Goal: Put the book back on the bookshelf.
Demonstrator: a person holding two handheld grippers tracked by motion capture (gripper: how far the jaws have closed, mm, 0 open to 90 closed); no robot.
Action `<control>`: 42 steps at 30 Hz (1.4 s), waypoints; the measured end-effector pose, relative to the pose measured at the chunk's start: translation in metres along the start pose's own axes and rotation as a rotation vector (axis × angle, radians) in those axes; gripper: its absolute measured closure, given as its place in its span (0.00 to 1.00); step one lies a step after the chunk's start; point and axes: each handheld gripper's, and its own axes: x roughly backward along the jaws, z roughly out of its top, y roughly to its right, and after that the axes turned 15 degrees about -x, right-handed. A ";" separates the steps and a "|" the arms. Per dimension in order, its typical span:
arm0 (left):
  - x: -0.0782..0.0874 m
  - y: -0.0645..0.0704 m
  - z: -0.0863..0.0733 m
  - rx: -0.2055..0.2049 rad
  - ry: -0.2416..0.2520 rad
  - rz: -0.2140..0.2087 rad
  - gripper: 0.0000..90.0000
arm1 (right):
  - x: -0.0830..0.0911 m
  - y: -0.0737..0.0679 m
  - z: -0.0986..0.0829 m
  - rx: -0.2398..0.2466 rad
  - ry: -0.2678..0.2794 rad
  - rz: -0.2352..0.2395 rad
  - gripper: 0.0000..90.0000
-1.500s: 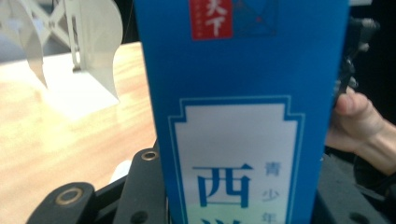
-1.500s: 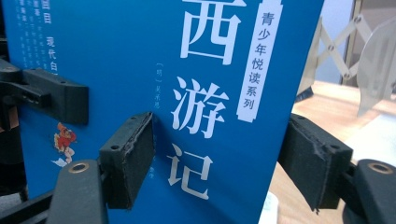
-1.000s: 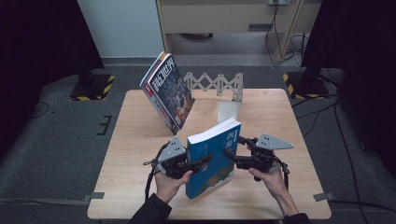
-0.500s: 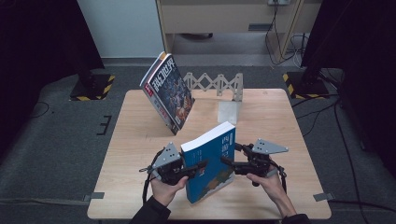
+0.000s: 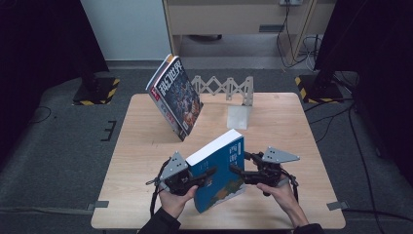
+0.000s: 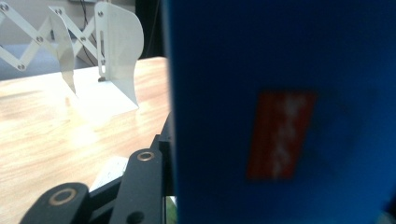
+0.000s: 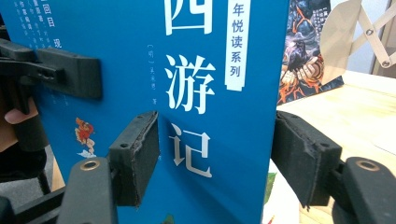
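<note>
A thick blue book (image 5: 219, 170) with white characters on its cover (image 7: 210, 93) hangs tilted over the front of the wooden table (image 5: 146, 141). My left gripper (image 5: 209, 174) is shut on the book's left edge; one black finger (image 6: 140, 177) lies against the blue back cover (image 6: 280, 116), and the other presses on the front cover, as the right gripper view shows. My right gripper (image 5: 236, 171) is open at the book's right side. In its own view the right gripper (image 7: 217, 158) has one pad in front of the cover and the other past the book's edge.
A dark illustrated magazine (image 5: 178, 97) stands leaning at the table's back left, its cover visible past the book (image 7: 303, 51). A white folding book rack (image 5: 229, 87) with an end plate (image 6: 116, 51) stands at the back middle.
The blue book has sunk a little toward the table's front edge and tipped further over. Both grippers moved down with it.
</note>
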 end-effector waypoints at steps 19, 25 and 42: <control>-0.011 -0.003 0.017 0.048 -0.045 -0.019 0.68 | 0.017 0.017 -0.002 -0.032 0.017 -0.037 0.34; -0.014 0.008 0.036 -0.001 -0.051 -0.025 0.68 | 0.033 0.037 -0.006 -0.066 0.024 -0.117 0.33; 0.002 -0.024 0.061 0.047 -0.010 0.043 0.68 | 0.043 0.062 -0.014 -0.069 -0.038 -0.312 0.29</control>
